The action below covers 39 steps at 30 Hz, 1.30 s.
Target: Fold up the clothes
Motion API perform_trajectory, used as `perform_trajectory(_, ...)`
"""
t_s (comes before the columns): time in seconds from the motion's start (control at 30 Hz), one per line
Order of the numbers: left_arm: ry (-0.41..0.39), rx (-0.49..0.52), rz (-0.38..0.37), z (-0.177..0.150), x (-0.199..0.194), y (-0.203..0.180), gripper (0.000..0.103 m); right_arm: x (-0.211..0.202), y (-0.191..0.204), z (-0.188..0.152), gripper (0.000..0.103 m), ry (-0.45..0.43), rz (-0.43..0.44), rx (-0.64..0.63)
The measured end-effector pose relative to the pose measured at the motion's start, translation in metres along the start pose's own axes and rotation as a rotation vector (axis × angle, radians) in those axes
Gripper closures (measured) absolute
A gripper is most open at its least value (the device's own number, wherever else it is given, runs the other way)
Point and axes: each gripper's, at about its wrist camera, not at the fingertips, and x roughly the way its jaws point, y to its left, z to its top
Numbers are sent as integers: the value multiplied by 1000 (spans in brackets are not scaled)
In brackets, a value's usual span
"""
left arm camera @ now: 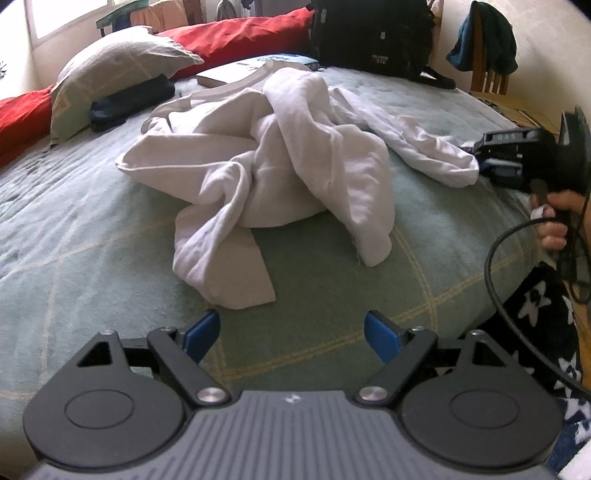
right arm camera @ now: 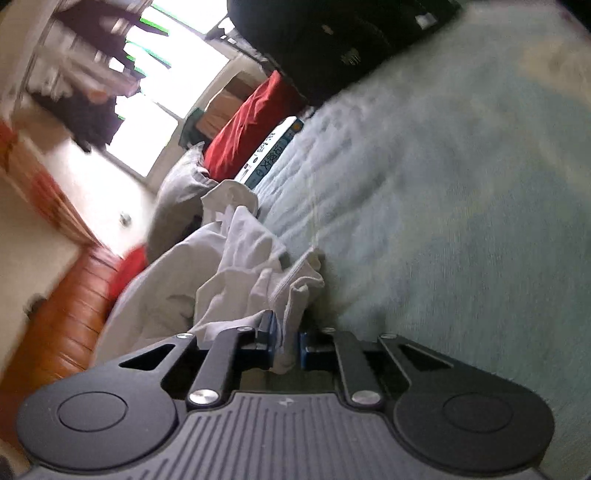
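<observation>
White garment (left arm camera: 273, 147) crumpled on bed (left arm camera: 332, 280); right gripper (right arm camera: 286, 339) fingers pinching sleeve

One white garment (left arm camera: 266, 155) lies crumpled on the green bedspread (left arm camera: 92, 229). Behind the garment: two red cushions (left arm camera: 240, 35), one grey pillow (left arm camera: 110, 70), one dark pouch (left arm camera: 129, 105), one book (left arm camera: 229, 74), one black bag (left arm camera: 369, 33). Right of the garment, one wooden chair (left arm camera: 491, 79). Two grippers (left arm camera: 291, 336) in all.

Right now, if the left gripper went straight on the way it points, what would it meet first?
Probably the green bedspread just ahead of the open left gripper, since it points downward. The white garment lies a little further along that line; depth is hard to judge.
</observation>
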Motion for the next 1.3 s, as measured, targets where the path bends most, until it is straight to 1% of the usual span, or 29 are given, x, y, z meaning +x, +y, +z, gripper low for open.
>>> perform_trajectory(0.07, -5, 1, -2, 1, -1, 0, 17, -6, 8, 18, 88, -28, -82, -99)
perform_trajectory(0.17, -4, 3, 1, 2, 0, 0, 17, -16, 18, 47, 92, -76, -215, -241)
perform_trajectory(0.23, -1, 3, 3, 3, 1, 0, 17, -19, 20, 68, 93, -100, -301, -322)
perform_trajectory(0.27, -1, 3, 4, 3, 2, 0, 17, -20, 19, 78, 94, -109, -337, -352)
perform_trajectory(0.3, 0, 3, 4, 4, 2, -1, 17, -21, 17, 88, 95, -108, -355, -355)
perform_trajectory(0.37, 1, 3, 4, 5, 3, -1, 18, -22, 10, 107, 95, -90, -369, -337)
perform_trajectory(0.43, 3, 1, 4, 6, 4, 0, 17, -23, 4, 112, 92, -38, -325, -286)
perform_trajectory(0.47, 4, 0, 4, 6, 4, 0, 17, -23, 0, 113, 88, -7, -295, -257)
perform_trajectory(0.57, 7, 0, 5, 7, 6, 1, 17, -24, -10, 91, 69, 82, -207, -140)
perform_trajectory(0.63, 13, 6, 12, 8, 8, 1, 17, -25, -17, 73, 67, 127, -162, -69)
perform_trajectory(0.73, 19, 11, 9, 8, 10, 2, 17, -25, -29, 48, 60, 185, -105, 30)
perform_trajectory(0.8, 20, 9, 9, 8, 11, 1, 17, -28, -35, 36, 55, 200, -57, 89)
perform_trajectory(0.87, 24, 10, 7, 8, 12, 0, 17, -26, -36, 30, 54, 206, -4, 120)
perform_trajectory(0.97, 31, 17, 7, 9, 14, -2, 17, -11, -30, 29, 55, 209, -11, 63)
perform_trajectory(1.03, 32, 21, 7, 8, 14, -4, 17, -1, -27, 34, 55, 185, -1, 37)
perform_trajectory(1.07, 32, 23, 7, 8, 14, -4, 17, 4, -27, 38, 58, 171, -2, 20)
perform_trajectory(1.1, 32, 23, 8, 8, 13, -5, 17, 9, -27, 42, 70, 156, -8, -1)
perform_trajectory(1.17, 31, 22, 14, 9, 12, -4, 17, 19, -26, 49, 92, 154, -62, -43)
perform_trajectory(1.23, 29, 23, 18, 9, 11, -4, 17, 20, -21, 57, 92, 140, -89, -94)
perform_trajectory(1.3, 29, 20, 23, 11, 11, -3, 17, 15, -12, 67, 92, 106, -153, -180)
